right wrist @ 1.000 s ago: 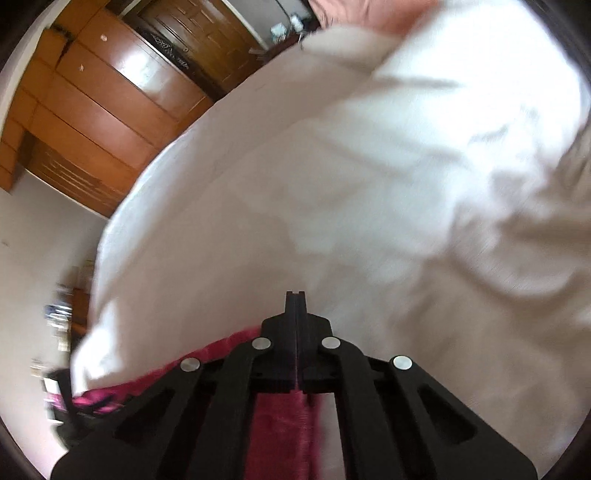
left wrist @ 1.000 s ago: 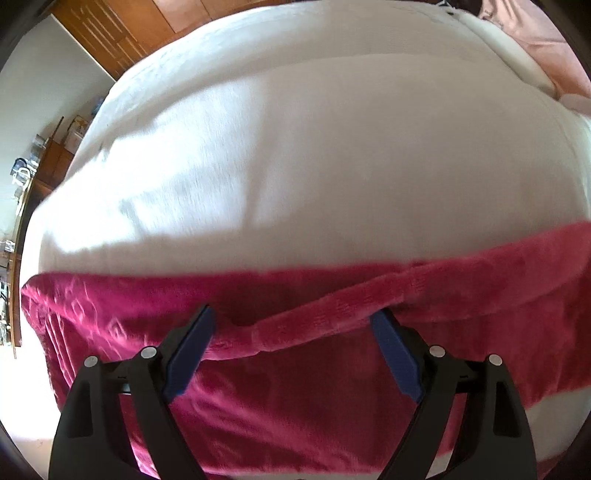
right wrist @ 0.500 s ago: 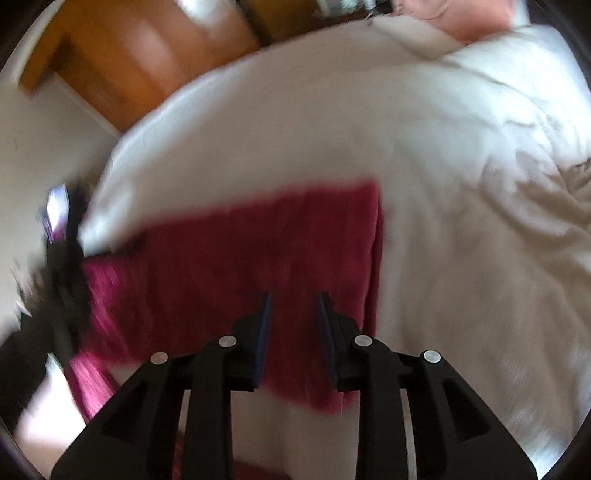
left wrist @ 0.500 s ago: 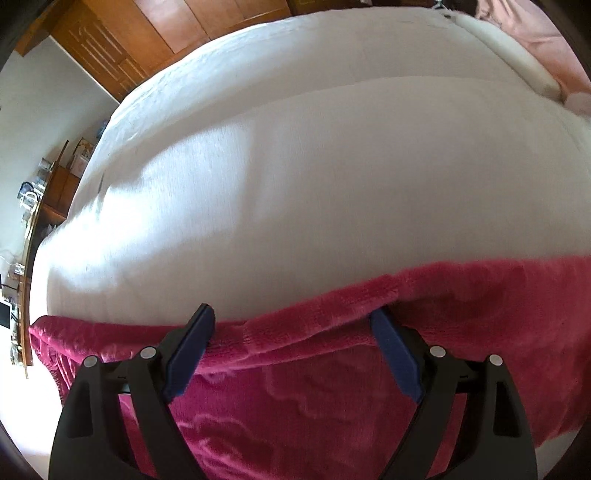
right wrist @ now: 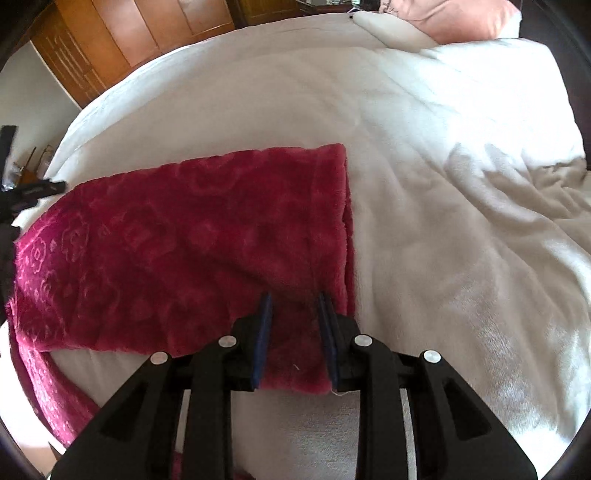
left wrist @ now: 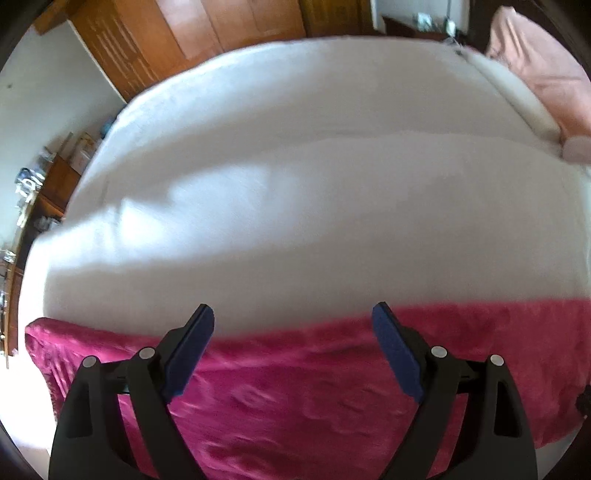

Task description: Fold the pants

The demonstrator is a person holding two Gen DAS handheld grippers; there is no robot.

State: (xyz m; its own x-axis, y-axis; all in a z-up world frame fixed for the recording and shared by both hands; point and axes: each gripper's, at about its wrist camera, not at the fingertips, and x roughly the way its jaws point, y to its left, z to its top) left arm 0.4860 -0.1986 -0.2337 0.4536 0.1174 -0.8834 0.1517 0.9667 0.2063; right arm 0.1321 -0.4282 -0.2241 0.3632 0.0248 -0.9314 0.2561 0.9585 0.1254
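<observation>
You are working on a bed covered with a white blanket [right wrist: 424, 229], with wooden wardrobes [right wrist: 122, 33] against the far wall at 11 o'clock and a pink pillow [right wrist: 461, 18] at 1 o'clock. Nearest you in the right wrist view, your right gripper [right wrist: 293, 306] has its jaws partly apart, straddling the near right corner of the crimson fleece pants [right wrist: 192, 240] without pinching them. The pants lie flat as one doubled panel running toward 9 o'clock, with a loose strip trailing off the bed edge at 7 o'clock. In the left wrist view your left gripper [left wrist: 291, 321] is spread wide and empty, hovering over the far edge of the pants [left wrist: 314, 387]. It looks as though one fold has been laid down and released. Next you probably need to take the short end at 12 to 1 o'clock and carry it toward 9 o'clock, keeping the layers aligned.
</observation>
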